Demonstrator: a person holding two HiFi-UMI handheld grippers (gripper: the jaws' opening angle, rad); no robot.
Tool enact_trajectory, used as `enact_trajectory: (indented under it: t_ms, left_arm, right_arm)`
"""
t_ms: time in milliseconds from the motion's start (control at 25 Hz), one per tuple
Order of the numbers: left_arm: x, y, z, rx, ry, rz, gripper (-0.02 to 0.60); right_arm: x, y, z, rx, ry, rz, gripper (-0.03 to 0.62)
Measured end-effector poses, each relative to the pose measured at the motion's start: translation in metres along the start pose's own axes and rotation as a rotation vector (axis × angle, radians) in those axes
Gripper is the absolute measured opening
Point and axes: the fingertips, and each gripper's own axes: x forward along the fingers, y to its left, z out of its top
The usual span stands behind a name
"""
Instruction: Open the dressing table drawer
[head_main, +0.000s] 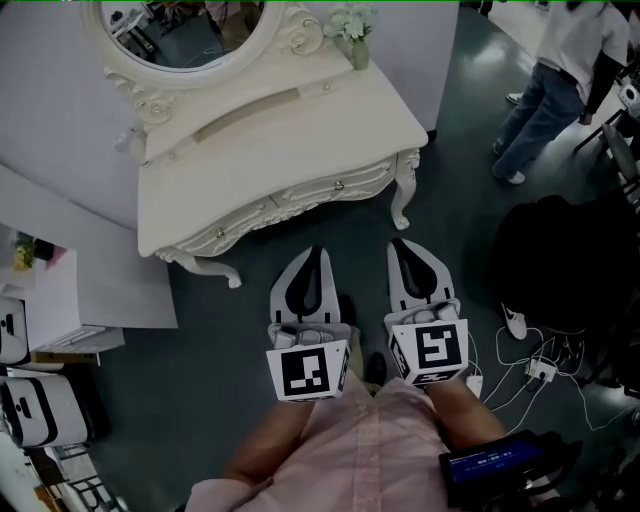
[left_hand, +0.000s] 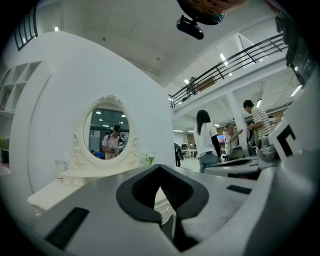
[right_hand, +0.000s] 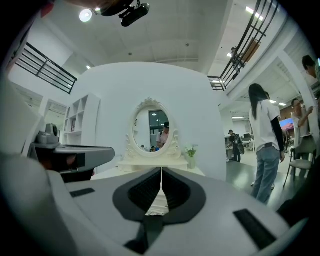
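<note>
The white table stands with its back to the wall. Its front faces the person, so a drawer can slide out toward them. The round mirror sits at the back of the table top, out of the way.

The drawer is in the curvy front, just under the top. It looks pushed all the way in. There is another one to its left, and I cannot tell which one is meant.

The left gripper and the right gripper are side by side over the dark floor. They are low and level and point at the table front, I think so they can go straight in at drawer height. They are near the table but do not touch it. On each one the two fingers are pressed together with nothing between them. They would need to spread before they can pinch anything.

The small knob sits in the middle of the drawer front. It is the part to grab and pull.

The little flowers stand by the mirror, far from the front edge, so pulling should not knock them.
</note>
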Motion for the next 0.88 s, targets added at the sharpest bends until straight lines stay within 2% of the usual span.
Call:
enact_trajectory:
  t_ms: [440,880]
  left_arm:
    - [0.105,0.051,-0.007,-0.005,0.029,-0.041,0.008]
    - [0.193,0.098,0.007,-0.014,-0.027,-0.115,0.008]
  right_arm:
    - [0.111,-0.023,0.003,0.031,0.037,-0.031,0.020]
    - [0.202,-0.036,0.027,0.037,0.003,-0.097,0.020]
